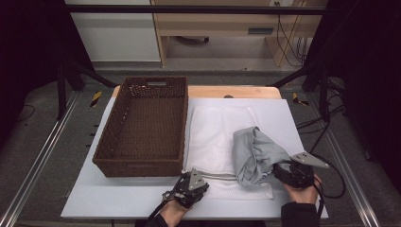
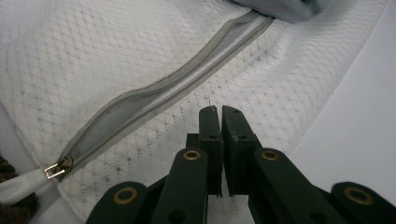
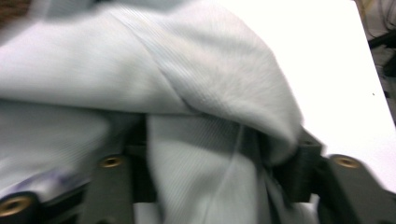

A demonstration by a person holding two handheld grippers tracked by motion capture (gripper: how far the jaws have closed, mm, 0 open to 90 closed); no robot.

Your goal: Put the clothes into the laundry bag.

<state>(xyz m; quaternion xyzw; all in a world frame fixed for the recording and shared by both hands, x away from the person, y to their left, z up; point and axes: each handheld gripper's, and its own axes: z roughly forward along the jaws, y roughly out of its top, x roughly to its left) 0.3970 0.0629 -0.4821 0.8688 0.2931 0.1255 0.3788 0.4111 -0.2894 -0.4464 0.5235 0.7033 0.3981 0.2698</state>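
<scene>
Garment: where it lies bunched on the near right part of the mesh bag, the grey garment (image 1: 255, 153) is a crumpled heap whose long axis runs from the far side of the table toward the person, its near end at the right gripper.
Right gripper: the right gripper (image 1: 283, 171) has grey cloth lying between its jaws, which stand apart (the blurred right gripper view leaves it unclear whether the pads press on the cloth).
Left gripper: the left gripper (image 2: 220, 122) rests on the bag's near edge with its jaws brought together; whether mesh is pinched between them I cannot tell.
Mesh bag: the white mesh bag (image 1: 213, 135) lies flat beside the basket, its zipper (image 2: 154, 93) part open along the near edge, with the brass zipper pull (image 2: 57, 170) at the basket end.
Basket: the brown wicker basket (image 1: 105, 151) stands to the left, just beside the bag.
Surface: a pale board (image 1: 118, 198) over a wooden tabletop (image 1: 236, 91).
Room: dark frame rails at both sides, cabinets and cables behind.
</scene>
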